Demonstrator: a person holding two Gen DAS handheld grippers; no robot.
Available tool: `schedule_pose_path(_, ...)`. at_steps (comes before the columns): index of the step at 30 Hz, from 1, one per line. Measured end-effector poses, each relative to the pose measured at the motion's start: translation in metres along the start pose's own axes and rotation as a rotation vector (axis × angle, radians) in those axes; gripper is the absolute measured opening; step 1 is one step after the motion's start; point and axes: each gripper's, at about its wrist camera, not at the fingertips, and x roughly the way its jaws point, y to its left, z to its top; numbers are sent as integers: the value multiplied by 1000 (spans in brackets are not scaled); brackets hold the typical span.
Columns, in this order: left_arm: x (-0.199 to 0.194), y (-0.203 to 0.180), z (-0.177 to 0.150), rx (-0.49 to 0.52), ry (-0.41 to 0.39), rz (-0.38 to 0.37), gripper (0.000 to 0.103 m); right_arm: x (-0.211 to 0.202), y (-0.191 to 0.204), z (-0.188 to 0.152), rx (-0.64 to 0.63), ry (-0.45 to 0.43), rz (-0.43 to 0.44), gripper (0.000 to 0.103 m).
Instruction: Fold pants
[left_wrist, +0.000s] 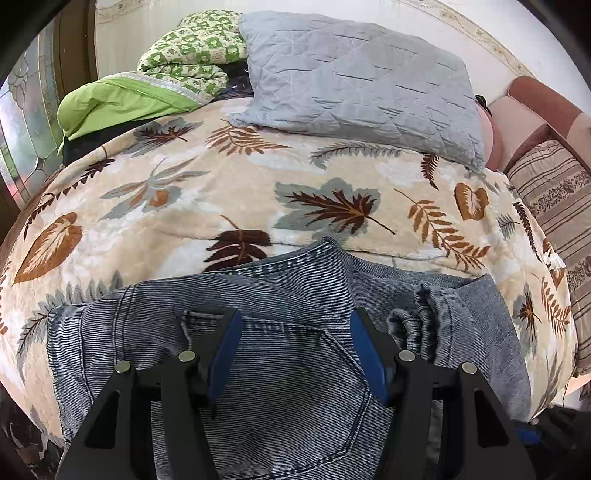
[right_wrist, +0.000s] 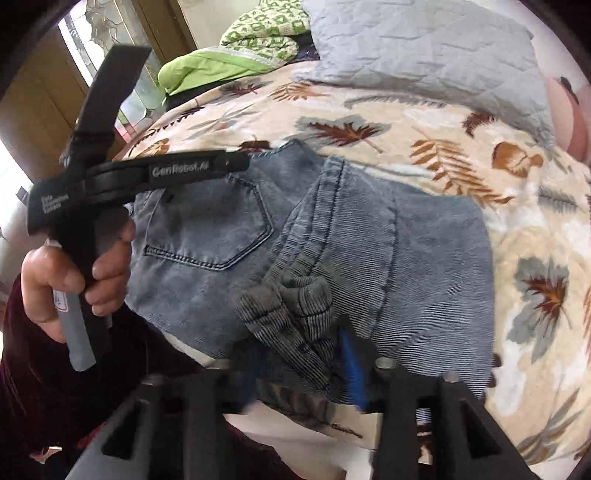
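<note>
Folded jeans (left_wrist: 295, 332) on leaf-print blanket (left_wrist: 221, 192), left hand-held gripper (left_wrist: 295, 328) spread wide above back pocket (left_wrist: 295, 387)

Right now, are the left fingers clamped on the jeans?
No, the left gripper is open, its fingers spread apart above the jeans' back pocket.

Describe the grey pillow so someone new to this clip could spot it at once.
Start from the leaf-print blanket covering the bed, and look past the folded jeans to the far end. The pillow lies there, right of the green bedding. It alone is plain grey, quilted in diamond shapes.
</note>
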Motion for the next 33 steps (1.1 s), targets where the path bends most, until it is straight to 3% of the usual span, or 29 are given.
schedule_pose_path(5,3,0,-1,11,7,6,62,1,5,-5,-35,0,13,61)
schedule_pose_path(8,3,0,-2,9,3,4,62,-29,-11,-2,7,-94,114,61)
schedule_pose_path(10,3,0,-2,11,4,1,62,-45,-25,-1,56,-165,136,61)
schedule_pose_path(13,4,-5,-3,25,6,-2,62,-49,-52,0,157,-206,32,61)
schedule_pose_path(17,5,-22,-9,84,18,-23,62,-18,-74,-8,269,-134,21,57)
schedule_pose_path(20,13,-43,-20,169,54,-33,62,11,-68,-24,250,-36,-25,48)
schedule_pose_path(23,31,-56,-30,231,135,12,62,12,-55,-23,150,-46,-101,47)
schedule_pose_path(25,32,-61,-32,259,129,37,62,10,-56,-17,154,-27,-103,48)
schedule_pose_path(30,18,-39,-19,154,97,-21,62,-6,-58,14,159,-119,-142,48)
schedule_pose_path(33,10,-20,-10,76,52,-1,62,-5,-53,36,141,-151,-166,48)
